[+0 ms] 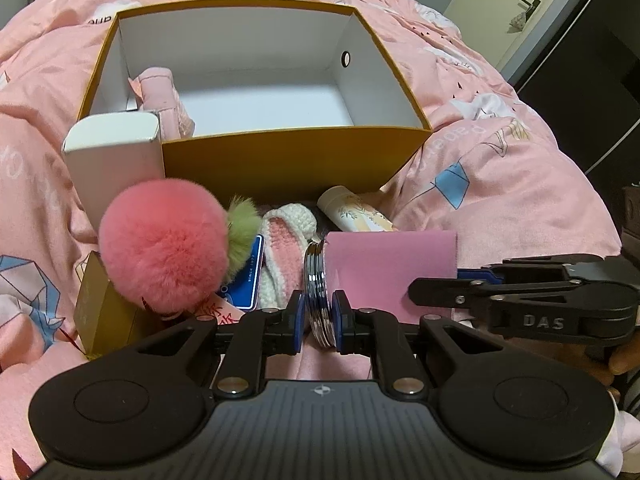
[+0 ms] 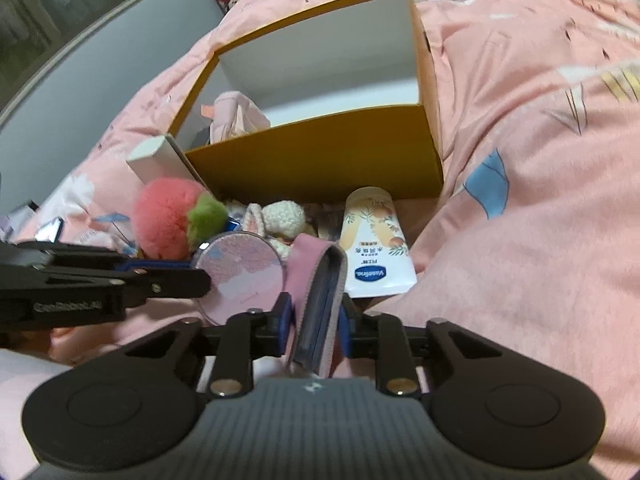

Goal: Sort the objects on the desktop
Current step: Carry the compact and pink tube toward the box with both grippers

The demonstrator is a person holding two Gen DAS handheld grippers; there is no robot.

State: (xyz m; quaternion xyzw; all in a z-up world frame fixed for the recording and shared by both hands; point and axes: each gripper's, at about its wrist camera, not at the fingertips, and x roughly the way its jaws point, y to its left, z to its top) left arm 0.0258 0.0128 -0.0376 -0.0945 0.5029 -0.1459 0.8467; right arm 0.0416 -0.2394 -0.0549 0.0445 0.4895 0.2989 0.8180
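Left gripper (image 1: 319, 316): jaws clenched on the rim of a round compact (image 1: 319, 300), held edge-on at lower centre of the left view. Right gripper (image 2: 316, 322): jaws grasping a pink pouch (image 2: 318, 300) across its thin side, lower centre of the right view. Both items hang just above the bed (image 2: 540, 160), in front of the box (image 1: 280, 160), which stands at upper centre and already holds a pink bundle (image 1: 160, 96) in its left corner.

Step in hand, as judged: carry both items over the near wall and deposit them.

- Raise each gripper until its item clears the near wall — the wall stands high.
- Keep the two grippers apart; they sit close together now.
- Aim for the bare floor on the right of the box.
- Keep the compact's grip firm — a thin metal rim may slip.
- Avoid the pompom (image 1: 164, 244) and tube (image 2: 374, 240) lying in front of the box.
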